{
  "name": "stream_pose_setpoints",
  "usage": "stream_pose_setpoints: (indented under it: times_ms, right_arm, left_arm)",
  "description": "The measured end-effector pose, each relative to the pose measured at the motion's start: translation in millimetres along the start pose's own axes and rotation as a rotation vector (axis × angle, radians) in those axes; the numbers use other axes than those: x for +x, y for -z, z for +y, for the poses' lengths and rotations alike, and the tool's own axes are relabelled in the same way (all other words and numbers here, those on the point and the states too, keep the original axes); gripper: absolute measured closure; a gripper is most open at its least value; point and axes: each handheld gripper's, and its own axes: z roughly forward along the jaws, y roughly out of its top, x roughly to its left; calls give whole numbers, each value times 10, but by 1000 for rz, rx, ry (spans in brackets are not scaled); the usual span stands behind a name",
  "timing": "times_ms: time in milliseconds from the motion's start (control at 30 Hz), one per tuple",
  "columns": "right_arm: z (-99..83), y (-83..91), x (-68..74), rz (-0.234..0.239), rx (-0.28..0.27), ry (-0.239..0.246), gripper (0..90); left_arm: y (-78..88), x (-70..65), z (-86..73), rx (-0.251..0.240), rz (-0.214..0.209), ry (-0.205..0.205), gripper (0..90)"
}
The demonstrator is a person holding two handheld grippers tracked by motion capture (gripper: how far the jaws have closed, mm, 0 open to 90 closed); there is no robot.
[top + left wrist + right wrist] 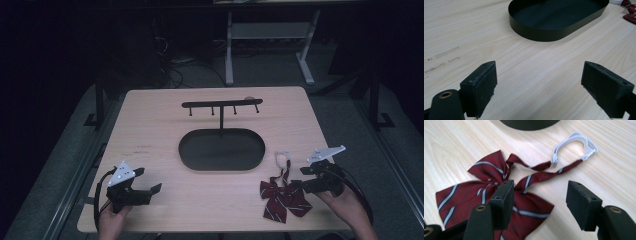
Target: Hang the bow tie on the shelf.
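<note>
Two grippers point(150, 181) point(306, 176), one bow tie point(283, 197)

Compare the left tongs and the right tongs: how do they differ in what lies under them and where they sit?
The left tongs hover over bare table, while the right tongs hang over the striped red bow tie. The left tongs sit at the table's near left corner, pointing toward the black oval tray; the right tongs sit near right, beside the bow tie's white clip. Both stand open and hold nothing.
</note>
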Motion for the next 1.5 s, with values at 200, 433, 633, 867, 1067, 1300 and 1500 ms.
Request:
stream_pose_setpoints:
  times_ms: [200, 433, 633, 867, 1067, 1300, 1500]
  right_arm:
    - [154, -99, -60, -14, 8, 2, 404]
    - [291, -179, -117, -26, 32, 6, 404]
    - [377, -187, -151, -46, 46, 7, 407]
    - [470, -209, -197, -60, 69, 8, 431]
    - [546, -252, -245, -62, 99, -9, 443]
    - [632, -341, -305, -73, 153, -47, 472]
    - [693, -417, -373, -79, 194, -74, 509]
  left_arm:
    - [13, 5, -4, -5, 3, 1, 131]
    - [16, 0, 1, 1, 0, 0, 131]
    - [17, -1, 1, 0, 0, 2, 131]
    - [14, -3, 0, 2, 0, 0, 131]
    - [16, -2, 0, 3, 0, 0, 131]
    - [20, -1, 2, 3, 0, -1, 131]
    - [17, -3, 1, -8, 0, 6, 131]
